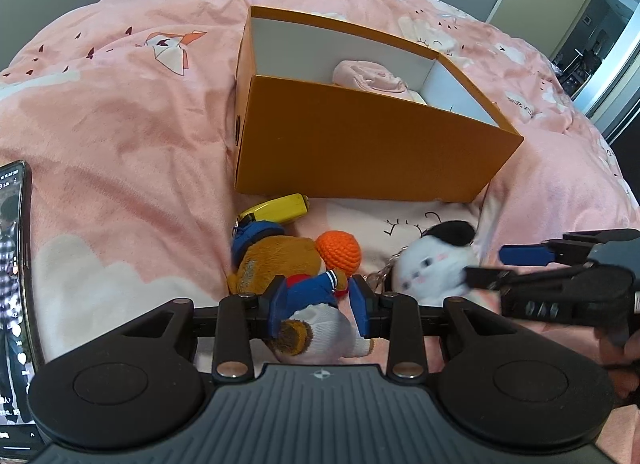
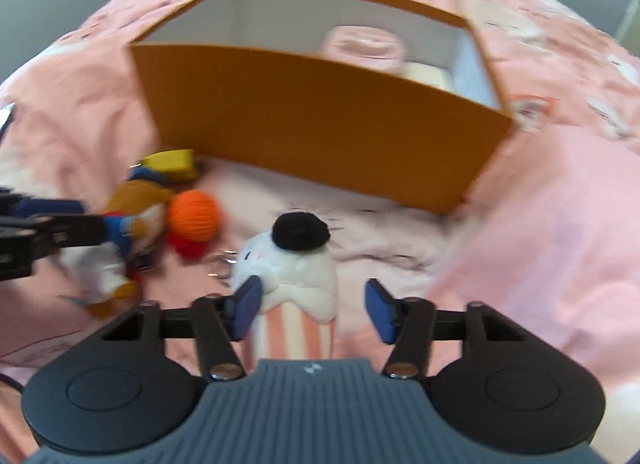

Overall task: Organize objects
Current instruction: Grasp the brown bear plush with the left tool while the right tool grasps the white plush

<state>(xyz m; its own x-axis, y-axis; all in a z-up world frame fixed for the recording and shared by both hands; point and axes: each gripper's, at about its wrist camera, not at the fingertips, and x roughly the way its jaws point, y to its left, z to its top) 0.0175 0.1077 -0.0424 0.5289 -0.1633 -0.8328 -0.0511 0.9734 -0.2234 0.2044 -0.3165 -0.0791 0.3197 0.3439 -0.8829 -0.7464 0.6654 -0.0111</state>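
From the left wrist view, an orange box (image 1: 360,144) stood open-topped on the pink bedspread (image 1: 120,136), its near wall facing the camera and a pink bundle (image 1: 370,78) lying inside against the far right. Wide bare bedding lay to the left of the box; a phone (image 1: 16,264) lay at the left edge. In the narrow strip between the box's near wall and the camera lay a yellow item (image 1: 280,208), an orange crocheted ball (image 1: 338,252) and a brown bear plush (image 1: 288,284) in blue clothes. The left claw (image 1: 320,304) pointed steeply down, its blue pads closed on the bear plush at its middle. To the right, the right claw (image 1: 496,268) reached in level over a white cat plush (image 1: 432,268) with a black cap.

From the right wrist view, blurred, the box stood far ahead with clear bedding to its right. The right claw (image 2: 312,312) pointed steeply down and stood open around the white cat plush, the left pad touching it, the right pad apart. The left claw (image 2: 76,224) came in from the left onto the bear plush (image 2: 132,208).
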